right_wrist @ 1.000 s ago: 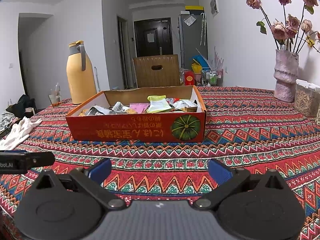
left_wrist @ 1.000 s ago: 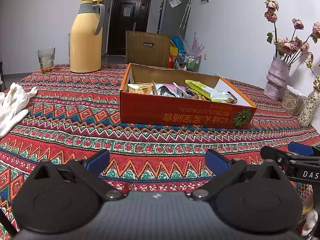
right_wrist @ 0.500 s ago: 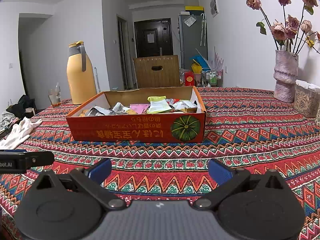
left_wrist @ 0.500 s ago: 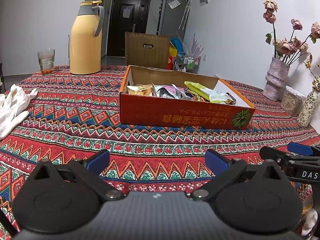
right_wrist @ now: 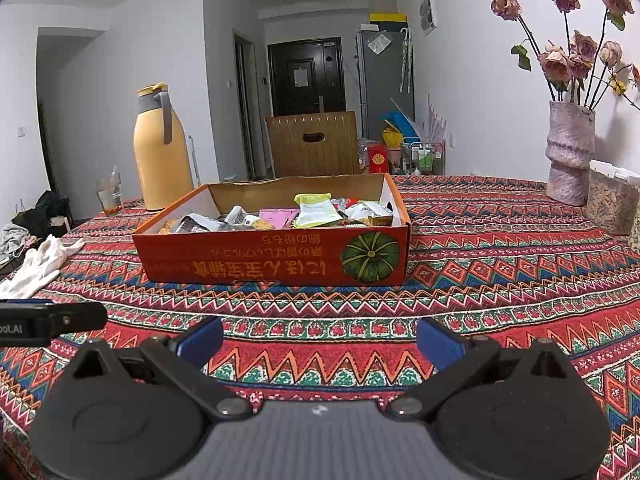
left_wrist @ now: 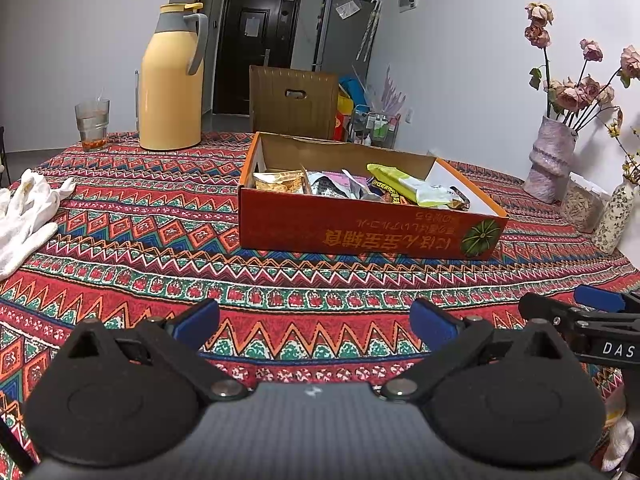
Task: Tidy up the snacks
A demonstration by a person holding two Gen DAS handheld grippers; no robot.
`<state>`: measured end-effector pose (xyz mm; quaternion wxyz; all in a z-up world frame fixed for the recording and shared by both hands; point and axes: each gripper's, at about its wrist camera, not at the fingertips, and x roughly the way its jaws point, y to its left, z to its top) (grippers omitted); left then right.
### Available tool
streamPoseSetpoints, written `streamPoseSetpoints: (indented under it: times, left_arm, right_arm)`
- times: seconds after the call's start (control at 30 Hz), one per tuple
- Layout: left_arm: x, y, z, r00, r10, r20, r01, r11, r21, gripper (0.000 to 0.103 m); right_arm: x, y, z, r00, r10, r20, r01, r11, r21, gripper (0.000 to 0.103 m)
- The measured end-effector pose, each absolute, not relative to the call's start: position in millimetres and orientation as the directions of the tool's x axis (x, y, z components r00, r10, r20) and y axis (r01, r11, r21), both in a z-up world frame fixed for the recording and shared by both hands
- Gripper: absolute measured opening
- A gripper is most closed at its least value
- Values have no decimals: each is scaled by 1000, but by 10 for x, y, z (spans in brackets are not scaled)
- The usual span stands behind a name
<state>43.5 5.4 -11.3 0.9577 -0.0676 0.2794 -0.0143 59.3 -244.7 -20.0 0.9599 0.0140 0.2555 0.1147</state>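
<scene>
A shallow red cardboard box (left_wrist: 360,232) with a pumpkin print stands on the patterned tablecloth; it also shows in the right wrist view (right_wrist: 272,264). Several snack packets (left_wrist: 352,186) lie inside it, among them a pale green one (right_wrist: 316,210). My left gripper (left_wrist: 314,322) is open and empty, low over the cloth in front of the box. My right gripper (right_wrist: 320,338) is open and empty, also in front of the box. Each gripper's side shows at the edge of the other's view.
A yellow thermos jug (left_wrist: 172,80) and a glass (left_wrist: 92,124) stand at the back left. White gloves (left_wrist: 28,212) lie at the left. A vase of dried roses (right_wrist: 570,152) and a clear container (right_wrist: 612,200) stand at the right. A chair back (right_wrist: 314,144) is behind the table.
Both grippers have stayed open and nearly still; the left view has shifted very slightly, with the box a little lower in frame.
</scene>
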Motion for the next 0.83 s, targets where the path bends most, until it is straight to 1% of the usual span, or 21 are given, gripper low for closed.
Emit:
streamPoseSetpoints:
  times: [0.83]
  left_arm:
    - [394, 39, -101, 846, -89, -525, 9, 988, -152, 103]
  right_arm:
    - [594, -2453, -216, 841, 227, -491, -213, 973, 84, 103]
